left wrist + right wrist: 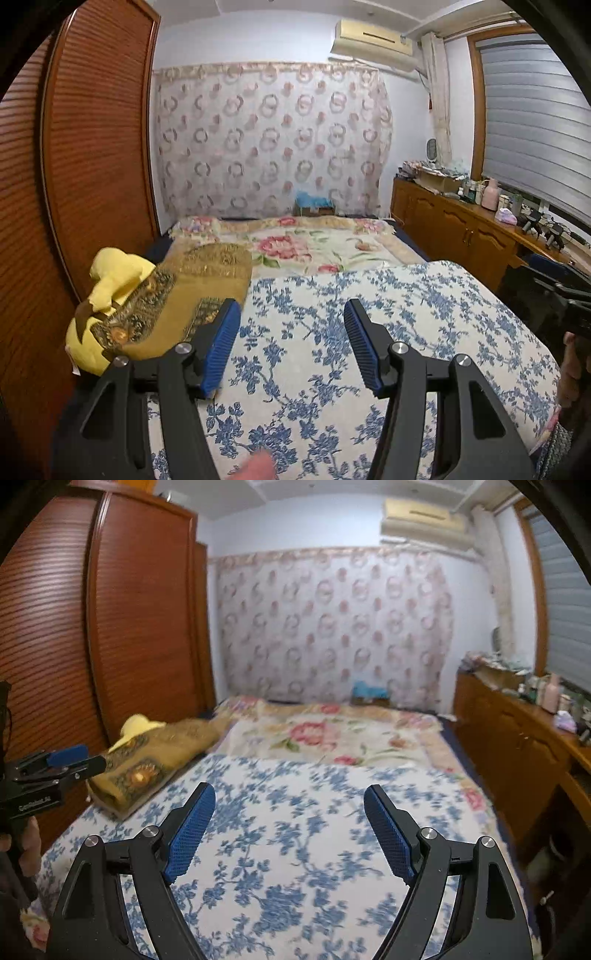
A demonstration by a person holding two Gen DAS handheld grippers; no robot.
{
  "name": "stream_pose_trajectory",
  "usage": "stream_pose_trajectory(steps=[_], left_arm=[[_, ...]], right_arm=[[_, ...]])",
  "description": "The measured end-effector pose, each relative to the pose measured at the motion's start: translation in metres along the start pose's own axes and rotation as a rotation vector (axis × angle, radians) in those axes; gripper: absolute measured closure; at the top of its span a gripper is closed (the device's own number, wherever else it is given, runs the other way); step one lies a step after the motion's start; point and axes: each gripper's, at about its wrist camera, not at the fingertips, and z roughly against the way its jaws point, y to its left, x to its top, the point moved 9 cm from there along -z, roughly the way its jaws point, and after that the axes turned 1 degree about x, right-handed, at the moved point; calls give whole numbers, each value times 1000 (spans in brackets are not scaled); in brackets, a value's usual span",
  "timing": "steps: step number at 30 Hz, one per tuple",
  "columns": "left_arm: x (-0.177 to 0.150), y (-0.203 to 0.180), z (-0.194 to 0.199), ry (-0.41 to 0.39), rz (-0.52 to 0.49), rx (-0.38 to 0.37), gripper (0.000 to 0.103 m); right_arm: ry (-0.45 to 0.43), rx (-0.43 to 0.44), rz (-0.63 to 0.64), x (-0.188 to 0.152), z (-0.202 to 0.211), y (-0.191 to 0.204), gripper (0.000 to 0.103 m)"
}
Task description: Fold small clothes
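While left wrist view is looking across the blue-floral bedspread (332, 332), left gripper (291, 314) is hanging spread, nothing between jaws. Pink cloth (258, 467) is showing only as a blur at bottom edge, below the gripper; orientation unreadable. Right wrist view: right gripper (290, 797) is standing wide, empty; no cloth showing.

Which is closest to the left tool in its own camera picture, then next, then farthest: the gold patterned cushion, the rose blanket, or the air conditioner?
From the left tool:
1. Gold patterned cushion, just left.
2. Cream blanket with pink roses, farther up the bed.
3. Cream air conditioner, high on the far wall.
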Motion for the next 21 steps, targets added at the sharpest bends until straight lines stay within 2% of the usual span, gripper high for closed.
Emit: stream_pose_trajectory(steps=[10,21], left_arm=[[10,-15,21,-29,-30,3,45],[11,-19,28,-38,-35,-5,45]], right_arm=[[-74,-63,-15,10,41,-13,18],[-65,-83,-31,5,38,-17,18]])
